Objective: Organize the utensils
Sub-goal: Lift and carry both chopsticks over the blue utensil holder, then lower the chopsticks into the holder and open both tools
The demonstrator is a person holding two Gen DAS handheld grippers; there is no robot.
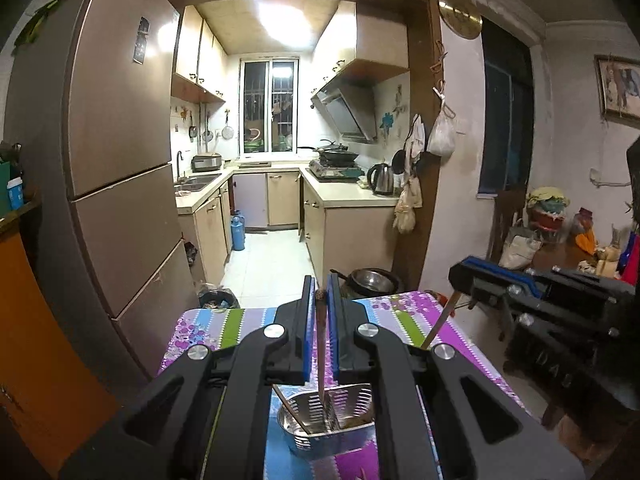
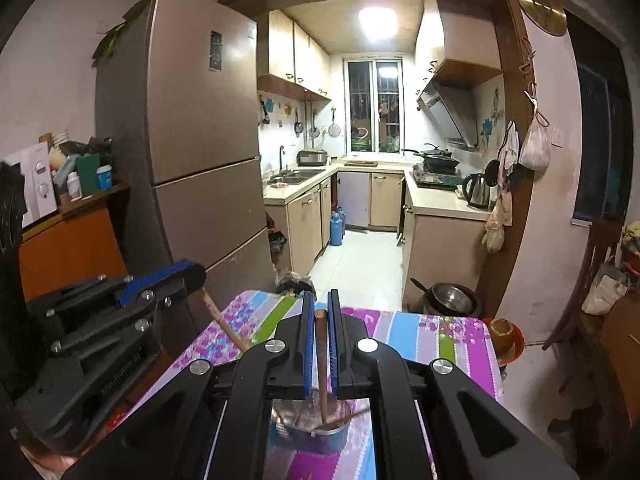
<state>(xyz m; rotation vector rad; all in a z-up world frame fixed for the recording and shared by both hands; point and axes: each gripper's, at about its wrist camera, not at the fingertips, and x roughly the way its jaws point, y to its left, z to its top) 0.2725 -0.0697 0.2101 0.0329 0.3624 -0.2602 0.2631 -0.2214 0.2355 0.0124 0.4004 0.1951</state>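
Observation:
My left gripper [image 1: 320, 286] is shut on a thin wooden utensil handle [image 1: 321, 344] that hangs down between its blue pads. The handle's lower end reaches into a slotted steel utensil holder [image 1: 344, 404] on the flowered tablecloth [image 1: 392, 312], where another stick leans. In the right wrist view my right gripper [image 2: 320, 300] is shut on a second wooden handle [image 2: 321, 360] above a blurred steel container [image 2: 320, 428]. Each gripper also shows in the other's view: the right gripper [image 1: 500, 280] with its stick [image 1: 440, 322], and the left gripper [image 2: 160, 280] with its stick [image 2: 224, 320].
The table's far edge [image 2: 360, 308] faces a kitchen doorway. A tall fridge [image 2: 200, 120] stands at the left. A steel pot [image 2: 452, 298] sits low beyond the table. A brown bowl [image 2: 502, 330] sits off its right corner, and a wooden chair [image 2: 588, 280] stands further right.

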